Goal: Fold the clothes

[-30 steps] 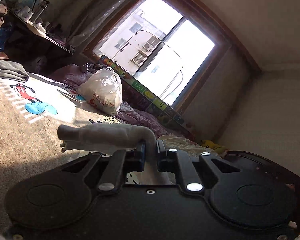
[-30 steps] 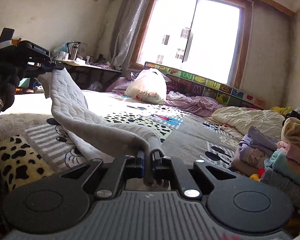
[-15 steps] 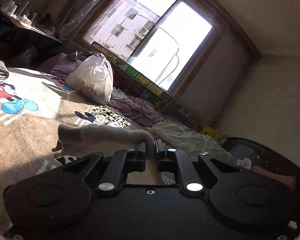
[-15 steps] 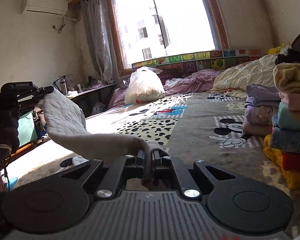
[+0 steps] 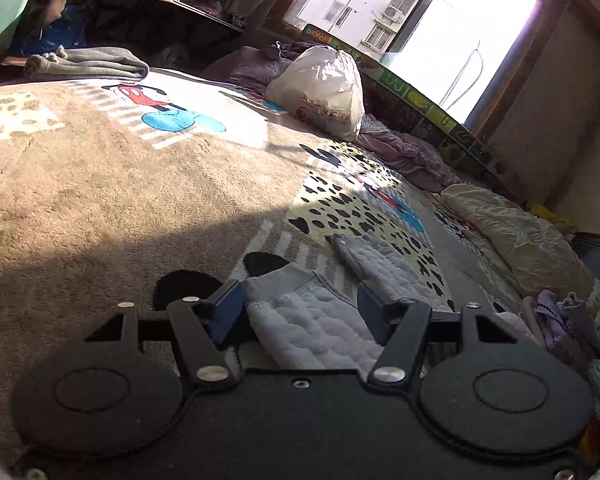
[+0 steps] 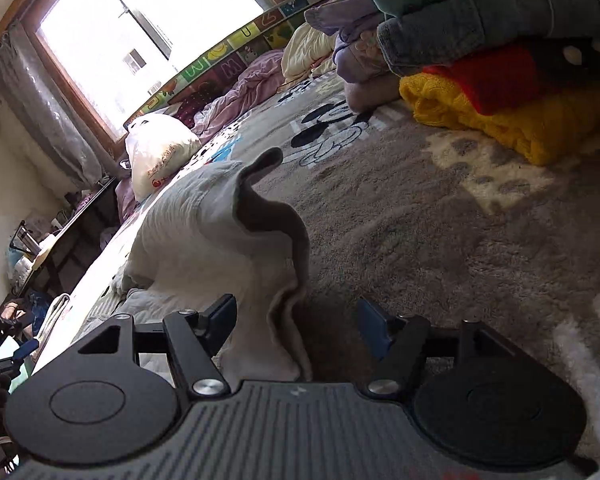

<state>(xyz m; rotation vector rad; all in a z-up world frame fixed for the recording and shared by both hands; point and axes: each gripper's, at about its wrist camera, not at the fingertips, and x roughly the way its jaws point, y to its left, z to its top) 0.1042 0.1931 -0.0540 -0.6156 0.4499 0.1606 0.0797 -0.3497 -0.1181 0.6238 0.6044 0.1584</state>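
A pale grey quilted garment (image 5: 312, 320) lies on the patterned bed blanket (image 5: 100, 184). My left gripper (image 5: 300, 308) is open, its jaws apart on either side of the garment's hemmed edge, just above the blanket. In the right wrist view the same garment (image 6: 204, 240) is bunched up and stands in a rumpled fold. My right gripper (image 6: 298, 318) is open, with the garment's near edge between its jaws and close to the left finger.
A stack of folded clothes (image 6: 500, 80) in yellow, red, denim and teal sits close on the right. A white plastic bag (image 5: 320, 92), purple bedding (image 5: 404, 156) and a cream quilt (image 5: 512, 236) lie towards the window. A folded grey towel (image 5: 88, 64) is at the far left.
Both grippers were shut on the garment and held it up stretched between them. They have come down to the blanket and opened, and the garment now rests there.
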